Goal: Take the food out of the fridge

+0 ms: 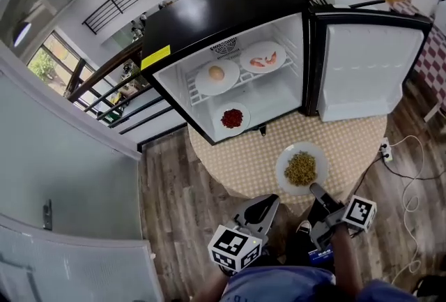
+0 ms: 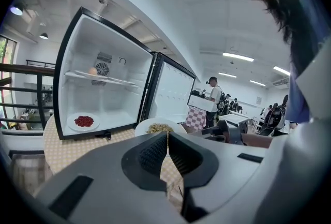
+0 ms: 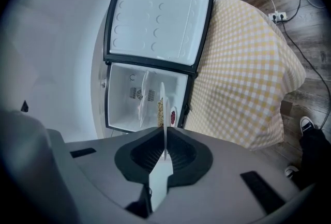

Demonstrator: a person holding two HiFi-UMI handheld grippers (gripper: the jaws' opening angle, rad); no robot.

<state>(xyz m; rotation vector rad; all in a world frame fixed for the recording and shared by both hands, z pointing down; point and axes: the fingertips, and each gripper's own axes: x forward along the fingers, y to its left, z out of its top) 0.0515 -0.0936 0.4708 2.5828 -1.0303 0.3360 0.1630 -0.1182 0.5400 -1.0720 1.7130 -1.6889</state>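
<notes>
The left claw (image 1: 272,200) was pressed together with nothing in it, down low at the near edge of the table. Far ahead of it and a bit to its left stood the open fridge (image 1: 209,14). Three plates were inside. The plate with an egg (image 1: 205,84) and the plate with pink food (image 1: 248,65) sat on the shelf. The plate of red food (image 1: 237,130) sat on the fridge floor below. So one plate looked to be out and three were left to get.

The right claw (image 1: 313,187) was pinching the rim of the plate of noodles (image 1: 281,169). That plate was just ahead of the claw, outside the fridge, and looked to sit on the yellow checked tablecloth (image 1: 237,161). Ahead and to its right, the fridge door (image 1: 359,70) hung wide open, so nothing blocked the way in. A power strip (image 1: 385,149) lay on the floor off to the right.
</notes>
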